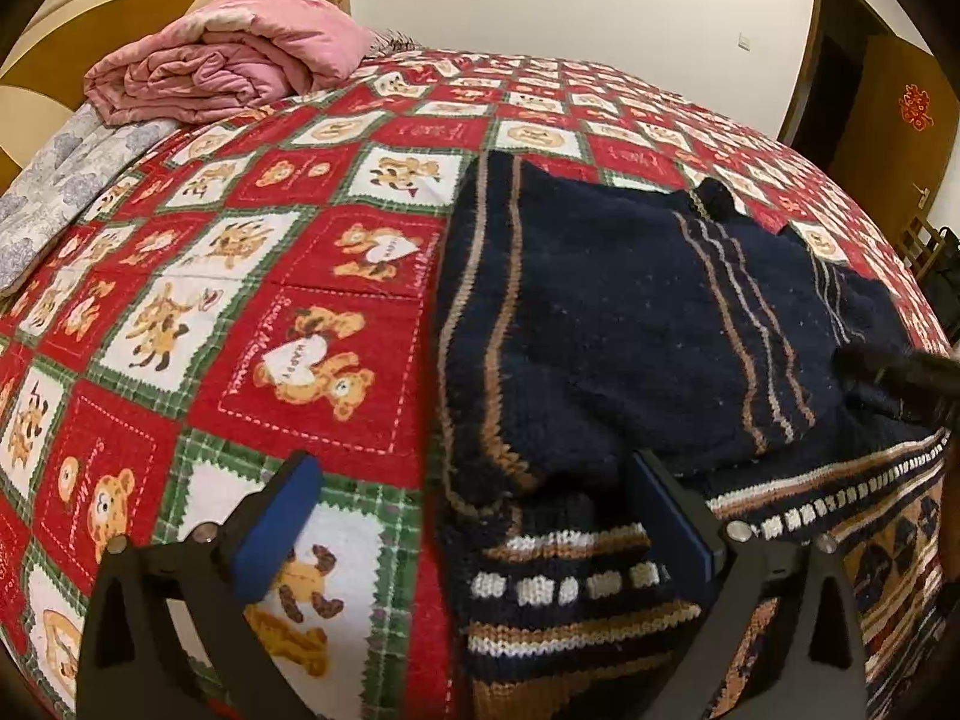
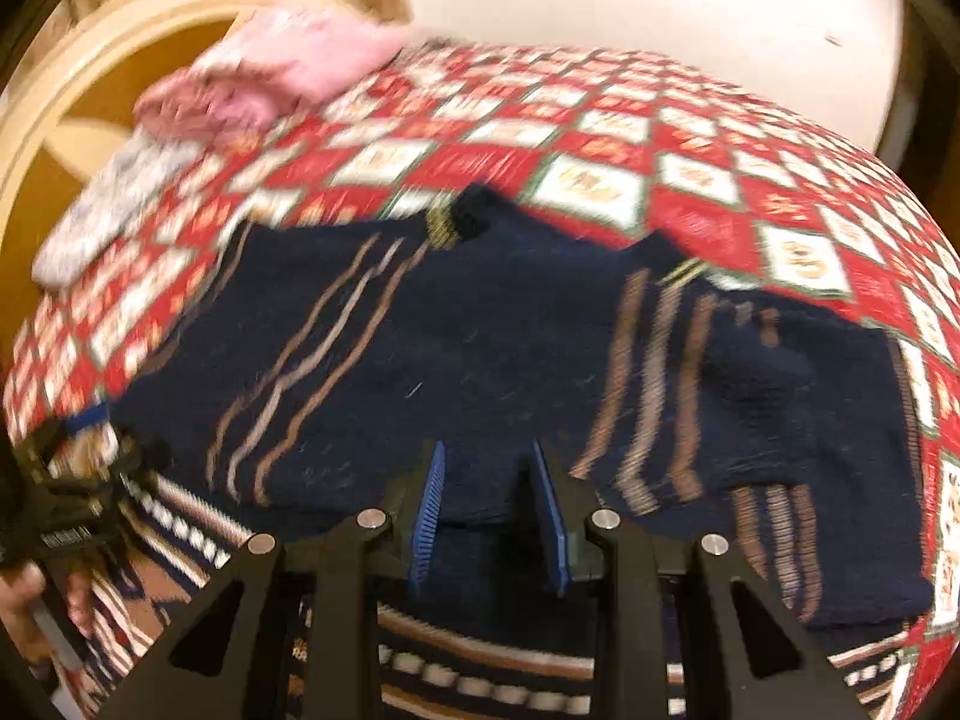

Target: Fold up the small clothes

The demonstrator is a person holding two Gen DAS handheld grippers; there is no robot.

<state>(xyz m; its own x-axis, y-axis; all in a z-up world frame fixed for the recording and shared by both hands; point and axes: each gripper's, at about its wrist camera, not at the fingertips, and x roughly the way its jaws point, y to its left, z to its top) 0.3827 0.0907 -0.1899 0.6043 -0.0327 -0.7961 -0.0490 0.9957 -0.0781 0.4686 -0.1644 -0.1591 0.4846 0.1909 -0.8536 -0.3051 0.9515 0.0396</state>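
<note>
A navy knitted sweater (image 1: 600, 312) with tan stripes and a patterned hem lies on the red teddy-bear bedspread (image 1: 240, 312). Its navy part is folded over the hem. My left gripper (image 1: 474, 468) stands wide open over the sweater's left edge, one pad above the bedspread and the other above the knit, pressing on nothing. In the blurred right wrist view, my right gripper (image 2: 487, 455) has its blue pads close together, with a thick bunch of the navy sweater (image 2: 480, 348) between them. From the left wrist it shows as a dark blurred shape (image 1: 900, 375) at the sweater's right side.
A folded pink quilt (image 1: 222, 54) and a grey floral cloth (image 1: 60, 186) lie at the bed's far left by the wooden headboard (image 1: 54, 78). A brown door (image 1: 888, 108) stands at the right. A hand (image 2: 24, 594) shows at the left edge.
</note>
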